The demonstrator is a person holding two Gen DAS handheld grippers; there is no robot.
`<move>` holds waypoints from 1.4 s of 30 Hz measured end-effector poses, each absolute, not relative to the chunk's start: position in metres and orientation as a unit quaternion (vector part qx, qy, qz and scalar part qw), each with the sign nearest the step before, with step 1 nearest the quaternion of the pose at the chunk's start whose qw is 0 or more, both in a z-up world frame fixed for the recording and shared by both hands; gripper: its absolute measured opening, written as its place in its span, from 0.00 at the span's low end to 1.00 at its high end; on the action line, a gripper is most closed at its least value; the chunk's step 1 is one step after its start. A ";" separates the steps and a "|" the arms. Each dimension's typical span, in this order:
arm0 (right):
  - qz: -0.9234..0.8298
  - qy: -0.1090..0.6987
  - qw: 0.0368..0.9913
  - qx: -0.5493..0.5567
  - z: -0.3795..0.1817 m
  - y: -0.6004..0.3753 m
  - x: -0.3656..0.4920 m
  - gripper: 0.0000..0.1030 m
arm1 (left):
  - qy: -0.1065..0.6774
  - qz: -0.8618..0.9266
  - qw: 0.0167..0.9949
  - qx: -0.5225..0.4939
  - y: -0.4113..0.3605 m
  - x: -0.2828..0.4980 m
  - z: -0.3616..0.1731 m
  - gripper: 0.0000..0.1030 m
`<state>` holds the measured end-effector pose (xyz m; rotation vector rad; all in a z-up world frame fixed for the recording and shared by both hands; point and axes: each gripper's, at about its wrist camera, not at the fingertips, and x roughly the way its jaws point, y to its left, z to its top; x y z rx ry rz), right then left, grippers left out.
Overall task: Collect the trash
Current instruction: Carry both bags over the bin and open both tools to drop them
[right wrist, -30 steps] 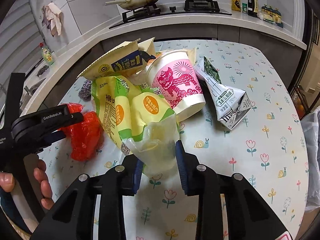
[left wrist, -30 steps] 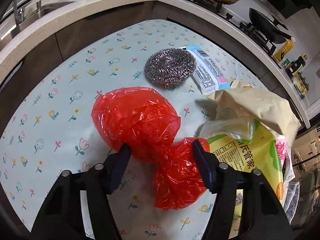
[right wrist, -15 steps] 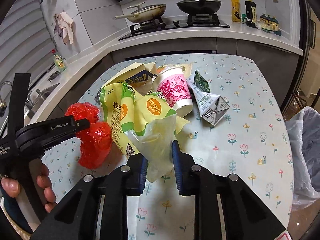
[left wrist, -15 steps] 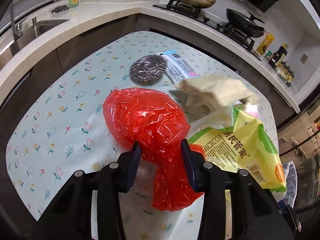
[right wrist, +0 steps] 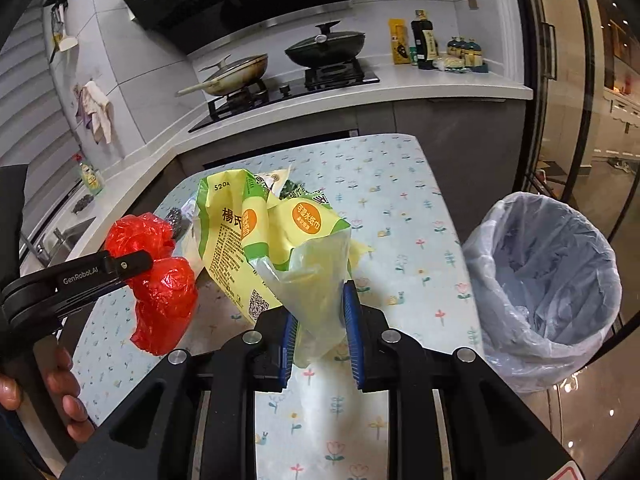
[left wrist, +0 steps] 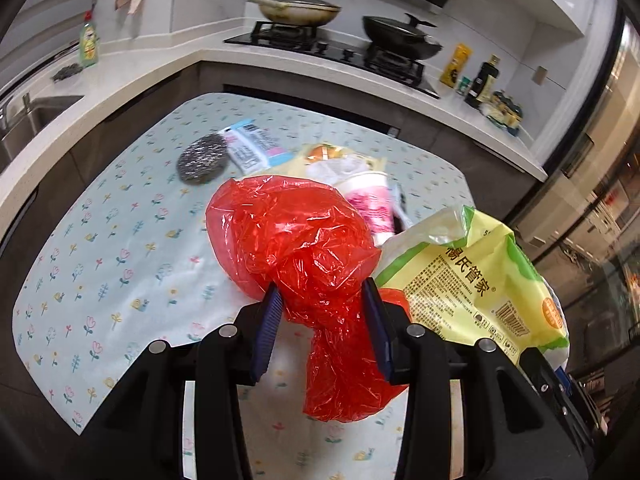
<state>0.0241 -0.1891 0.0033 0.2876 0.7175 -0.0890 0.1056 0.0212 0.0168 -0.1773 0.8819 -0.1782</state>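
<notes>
A crumpled red plastic bag (left wrist: pixel 296 240) hangs clear of the flowered table (left wrist: pixel 120 248), pinched at its middle by my left gripper (left wrist: pixel 320 292), which is shut on it. My right gripper (right wrist: pixel 320 308) is shut on the thin clear end of a yellow-green tissue package (right wrist: pixel 280 232), which is also raised off the table. In the right wrist view the red bag (right wrist: pixel 164 292) is held just left of the package. A bin with a pale liner (right wrist: pixel 520 344) stands on the floor off the table's right edge.
A steel scourer (left wrist: pixel 202 158), a white and blue wrapper (left wrist: pixel 252 148) and a pink paper cup (left wrist: pixel 370 204) lie on the table's far part. Behind runs a counter with a stove and pans (right wrist: pixel 320 48). A person's hand (right wrist: pixel 60 392) grips the left tool.
Both grippers narrowed onto their items and rose, lifting the red bag and the yellow-green package off the table. Both views swung right, and the bin came fully into the right wrist view.
</notes>
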 end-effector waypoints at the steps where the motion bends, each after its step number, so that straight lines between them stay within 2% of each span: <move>1: -0.049 0.347 0.926 0.144 0.005 -0.195 0.020 0.20 | 0.424 -0.092 0.897 -0.081 0.015 0.102 0.019 0.38; 26: -0.246 0.296 0.898 0.213 0.011 -0.350 -0.085 0.20 | 0.410 -0.276 0.869 0.023 -0.175 0.054 0.038 0.38; 42: -0.338 0.325 0.855 0.222 -0.017 -0.427 -0.093 0.20 | 0.440 -0.378 0.812 0.069 -0.305 0.064 0.001 0.41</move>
